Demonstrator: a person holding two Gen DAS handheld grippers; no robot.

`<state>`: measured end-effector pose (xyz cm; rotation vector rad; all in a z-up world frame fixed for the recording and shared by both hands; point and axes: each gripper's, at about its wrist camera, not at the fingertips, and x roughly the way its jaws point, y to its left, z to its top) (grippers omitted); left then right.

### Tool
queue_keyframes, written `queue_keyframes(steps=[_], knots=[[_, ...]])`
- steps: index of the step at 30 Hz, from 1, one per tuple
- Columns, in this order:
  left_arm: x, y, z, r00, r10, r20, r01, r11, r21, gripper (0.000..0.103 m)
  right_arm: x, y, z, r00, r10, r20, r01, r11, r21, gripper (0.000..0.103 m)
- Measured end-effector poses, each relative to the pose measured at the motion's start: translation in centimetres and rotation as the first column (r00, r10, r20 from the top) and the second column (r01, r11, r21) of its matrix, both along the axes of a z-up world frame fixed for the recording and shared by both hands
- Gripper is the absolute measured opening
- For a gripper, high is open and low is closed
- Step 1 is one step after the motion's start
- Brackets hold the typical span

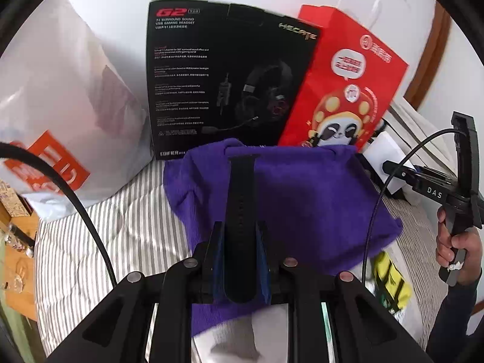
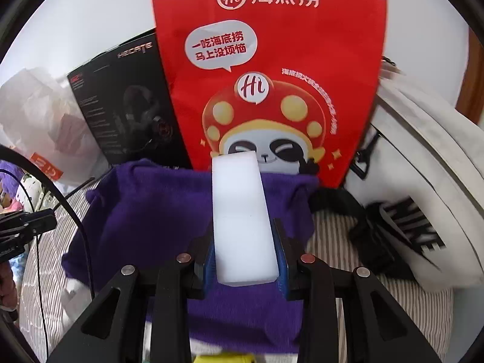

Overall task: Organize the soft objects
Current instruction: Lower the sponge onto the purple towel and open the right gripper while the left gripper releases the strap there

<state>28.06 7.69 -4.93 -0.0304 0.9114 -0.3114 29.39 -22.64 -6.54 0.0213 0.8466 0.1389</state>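
1. The left gripper [image 1: 239, 236] has its fingers closed on a black strap [image 1: 240, 199], which sticks out forward above the purple cloth [image 1: 302, 199].
2. The right gripper [image 2: 245, 248] has its fingers clamped on a white foam block [image 2: 239, 211], also above the purple cloth.
3. The cloth lies on the striped bed [image 1: 121, 230], in front of a black headset box [image 1: 224, 75] and a red bag [image 2: 269, 75].
4. A white bag [image 2: 423, 163] lies to the right.
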Motion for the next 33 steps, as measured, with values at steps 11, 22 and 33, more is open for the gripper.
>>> queue_keyframes(steps=[11,22,33], knots=[[4.0,-0.9,-1.8,0.999,-0.007,-0.043,0.006,0.999,-0.033,0.02,3.9,-0.3,-3.5,0.998,-0.017,-0.067,0.017,1.0,-0.008,0.033],[4.7,-1.6,-4.3,0.996,0.0,-0.093,0.002,1.0,0.025,0.02,4.9,-1.5,-6.2,0.989,-0.033,-0.141,0.027,0.998,-0.049,0.033],[5.3,-2.8,-6.5,0.991,0.009,-0.136,0.0,0.998,0.07,0.02,5.3,-2.0,-7.4,0.982,-0.024,-0.187,0.017,0.999,-0.039,0.033]])
